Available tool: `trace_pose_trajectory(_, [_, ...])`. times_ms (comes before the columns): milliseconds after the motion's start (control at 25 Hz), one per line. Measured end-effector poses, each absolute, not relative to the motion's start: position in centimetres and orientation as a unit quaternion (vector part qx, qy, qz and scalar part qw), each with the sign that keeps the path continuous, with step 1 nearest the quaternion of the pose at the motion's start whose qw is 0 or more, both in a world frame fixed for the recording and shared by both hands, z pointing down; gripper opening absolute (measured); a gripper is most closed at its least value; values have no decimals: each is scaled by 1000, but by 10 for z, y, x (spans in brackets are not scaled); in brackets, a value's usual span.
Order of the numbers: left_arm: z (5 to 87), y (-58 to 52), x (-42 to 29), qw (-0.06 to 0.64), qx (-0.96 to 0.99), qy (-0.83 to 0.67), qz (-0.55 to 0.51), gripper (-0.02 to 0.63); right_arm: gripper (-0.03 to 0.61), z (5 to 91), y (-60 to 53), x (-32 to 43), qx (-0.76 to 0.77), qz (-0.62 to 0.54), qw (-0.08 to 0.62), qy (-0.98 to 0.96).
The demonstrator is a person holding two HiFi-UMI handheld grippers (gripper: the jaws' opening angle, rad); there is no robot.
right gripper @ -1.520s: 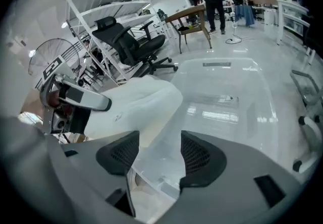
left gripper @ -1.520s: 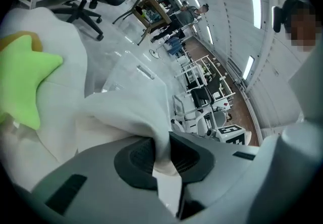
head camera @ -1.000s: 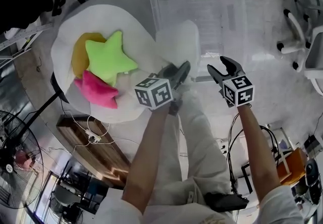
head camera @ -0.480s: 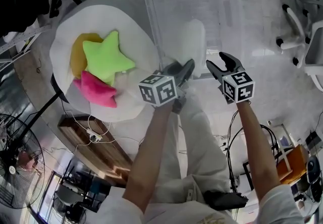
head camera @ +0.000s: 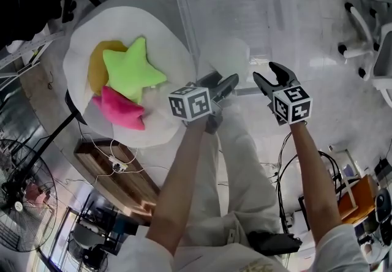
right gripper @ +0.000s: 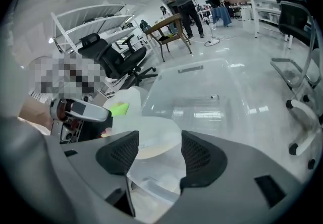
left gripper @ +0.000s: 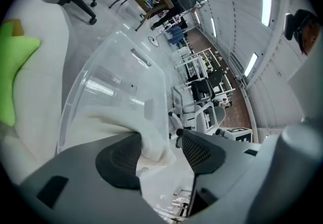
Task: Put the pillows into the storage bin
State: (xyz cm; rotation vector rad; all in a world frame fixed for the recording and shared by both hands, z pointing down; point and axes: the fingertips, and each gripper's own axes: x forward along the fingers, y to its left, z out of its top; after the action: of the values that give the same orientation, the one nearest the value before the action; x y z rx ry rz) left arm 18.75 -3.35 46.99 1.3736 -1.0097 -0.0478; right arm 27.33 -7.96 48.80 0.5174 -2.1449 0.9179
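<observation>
The white pillow (head camera: 236,51) lies inside the clear storage bin (head camera: 233,1), against the bin's near wall and toward its near left corner. The left gripper (head camera: 228,83) reaches over that near edge. Its jaws have just been opening and now stand apart; in the left gripper view (left gripper: 159,142) a fold of the white pillow (left gripper: 108,119) is between them, lying against the left pad while the right pad is clear of it, so nothing is clamped. The right gripper (head camera: 267,73) hangs just beside it at the same near edge, jaws spread and empty; its own view (right gripper: 156,140) looks past them onto the white pillow (right gripper: 151,129) and the bin's clear floor (right gripper: 202,97). Left of the bin, a large white cushion (head camera: 79,38) carries three more pillows: a green star pillow (head camera: 131,68) on top, a yellow pillow (head camera: 98,62) partly under it, and a pink pillow (head camera: 121,108) at the cushion's near edge.
</observation>
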Motion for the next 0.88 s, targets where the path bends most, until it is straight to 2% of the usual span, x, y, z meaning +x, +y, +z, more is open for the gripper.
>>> trace_pose_trajectory(160, [473, -23, 185, 657, 608, -445, -15, 264, 273, 488, -77, 267, 197, 357, 368, -835])
trace_pose_trajectory(400, [465, -25, 194, 644, 633, -429, -26, 319, 273, 493, -73, 262, 186, 357, 373, -836])
trace_pose_trajectory(600, [466, -23, 191, 646, 629, -431, -24, 337, 273, 494, -73, 259, 181, 355, 374, -837])
trace_pose_trajectory(880, [474, -14, 170, 627, 623, -467, 14, 324, 273, 499, -72, 251, 168, 356, 371, -841])
